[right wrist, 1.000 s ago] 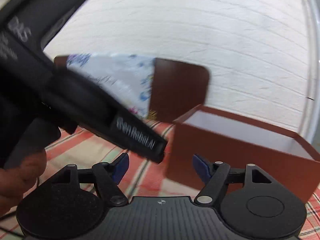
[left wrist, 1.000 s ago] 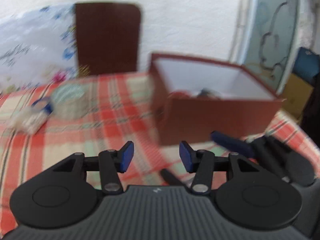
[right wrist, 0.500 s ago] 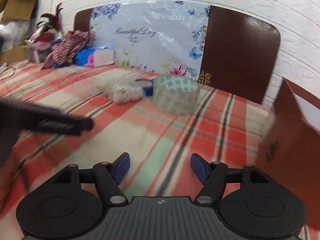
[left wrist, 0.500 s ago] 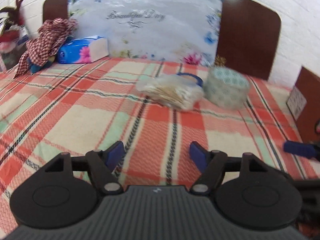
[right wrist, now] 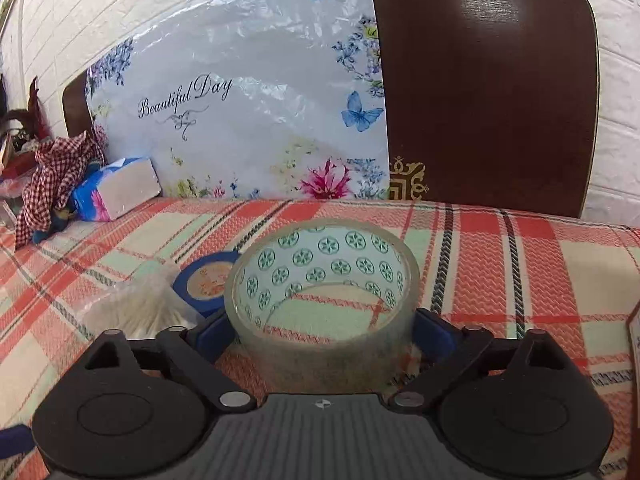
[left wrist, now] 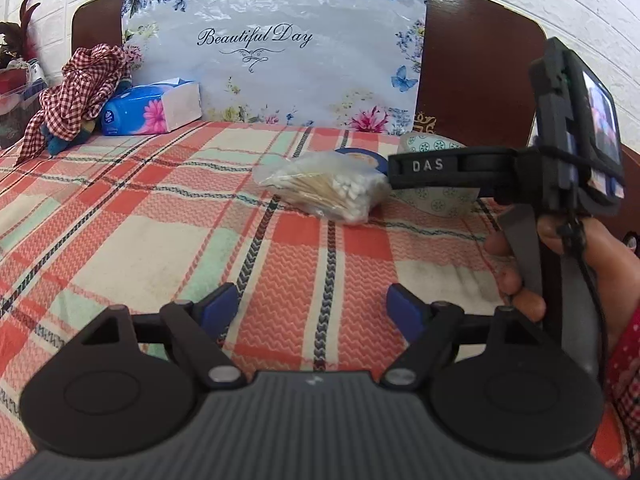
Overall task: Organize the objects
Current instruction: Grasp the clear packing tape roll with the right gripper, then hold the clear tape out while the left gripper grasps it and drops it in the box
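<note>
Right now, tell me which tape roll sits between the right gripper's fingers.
The clear tape roll with the green-patterned core; the smaller blue tape roll lies behind it, outside the opening right gripper.

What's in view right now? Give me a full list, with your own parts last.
clear tape roll: 1, clear with green star core, lying flat on the cloth, between the right claw's fingers
blue tape roll: 1, blue, just left of the clear roll
cotton swab bag: 1, clear plastic, wooden sticks, left of the tapes
tissue box: 1, blue with pink flower, far left by the backboard
checked cloth: 1, red and white, bunched left of the tissue box
floral board: 1, pale blue, upright behind the table
tablecloth: 1, red, cream and green plaid
left claw: opening, nothing between the fingers
right claw: opening, around the clear roll
hand: 1, holding the right claw's handle
</note>
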Demonstrator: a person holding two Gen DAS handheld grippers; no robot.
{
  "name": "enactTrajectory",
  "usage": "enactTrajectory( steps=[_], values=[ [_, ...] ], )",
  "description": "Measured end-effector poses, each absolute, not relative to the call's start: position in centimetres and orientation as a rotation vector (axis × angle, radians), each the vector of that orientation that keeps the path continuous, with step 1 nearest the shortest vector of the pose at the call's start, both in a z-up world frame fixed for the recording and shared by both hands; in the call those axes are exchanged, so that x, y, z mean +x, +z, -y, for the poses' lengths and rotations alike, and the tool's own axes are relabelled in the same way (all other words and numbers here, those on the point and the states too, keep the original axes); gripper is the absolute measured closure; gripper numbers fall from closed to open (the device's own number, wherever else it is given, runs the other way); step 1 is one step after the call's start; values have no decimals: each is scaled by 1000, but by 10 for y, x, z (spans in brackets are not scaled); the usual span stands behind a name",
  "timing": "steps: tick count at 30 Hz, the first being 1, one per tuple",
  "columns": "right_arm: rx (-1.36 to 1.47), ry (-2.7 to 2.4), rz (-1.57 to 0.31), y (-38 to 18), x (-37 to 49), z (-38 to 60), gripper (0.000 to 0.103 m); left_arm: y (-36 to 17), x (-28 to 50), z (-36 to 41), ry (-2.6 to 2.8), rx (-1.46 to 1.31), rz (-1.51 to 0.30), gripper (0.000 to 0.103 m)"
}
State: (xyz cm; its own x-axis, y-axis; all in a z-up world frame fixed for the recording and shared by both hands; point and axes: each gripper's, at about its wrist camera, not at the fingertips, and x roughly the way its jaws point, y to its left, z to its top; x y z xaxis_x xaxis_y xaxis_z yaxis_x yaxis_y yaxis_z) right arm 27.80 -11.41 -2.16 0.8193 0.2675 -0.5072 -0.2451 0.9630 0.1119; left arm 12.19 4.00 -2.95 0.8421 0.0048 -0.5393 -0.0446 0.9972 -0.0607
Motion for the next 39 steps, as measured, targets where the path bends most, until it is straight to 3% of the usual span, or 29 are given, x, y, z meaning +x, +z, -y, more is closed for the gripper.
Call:
enactTrajectory(
  steps=[2, 9, 27, 31, 34, 38, 39],
  values=[
    [28, 253, -548, -23, 286, 110, 13, -29, 122, -40, 25, -70, -570, 21],
    [-16, 201, -557, -22, 261, 110, 14, -30, 124, -37, 21, -53, -586, 17],
    [-64, 135, -625, -22, 25, 194, 14, -18, 104, -10, -82, -42, -664, 14],
    [-75, 123, -612, -25, 13, 197, 11, 2, 82, 20, -377, -240, -747, 19],
    [-77, 125, -612, -26, 16, 197, 10, 17, 69, 49, -473, -188, -738, 23],
    [-65, 139, -594, -28, 18, 199, 16, 4, 67, 90, -496, -15, -861, 46],
    [-81, 144, -593, -29, 19, 196, 16, -3, 66, 94, -494, 0, -871, 48]
  ],
)
